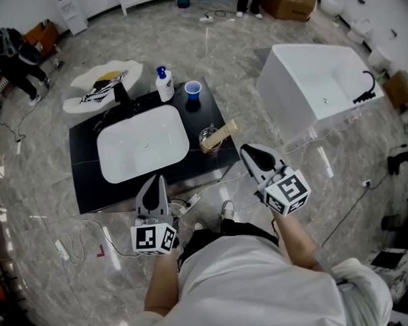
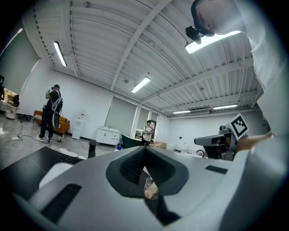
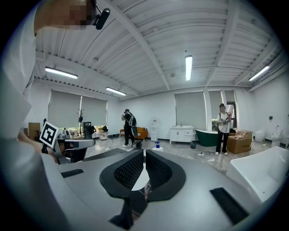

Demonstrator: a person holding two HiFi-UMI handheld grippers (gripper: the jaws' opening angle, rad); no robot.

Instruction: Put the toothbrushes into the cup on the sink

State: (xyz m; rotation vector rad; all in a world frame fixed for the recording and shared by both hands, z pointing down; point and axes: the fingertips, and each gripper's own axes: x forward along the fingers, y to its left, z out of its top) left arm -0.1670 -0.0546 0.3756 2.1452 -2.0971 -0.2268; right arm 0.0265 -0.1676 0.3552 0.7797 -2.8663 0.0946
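right gripper | fingers pressed together | bathtub lower right

On the near side of the basin, the black tabletop is a bare strip with room to pass. Beyond the basin stand a faucet, a pump bottle and a blue cup. To the basin's right, a glass cup crowds the narrow margin.
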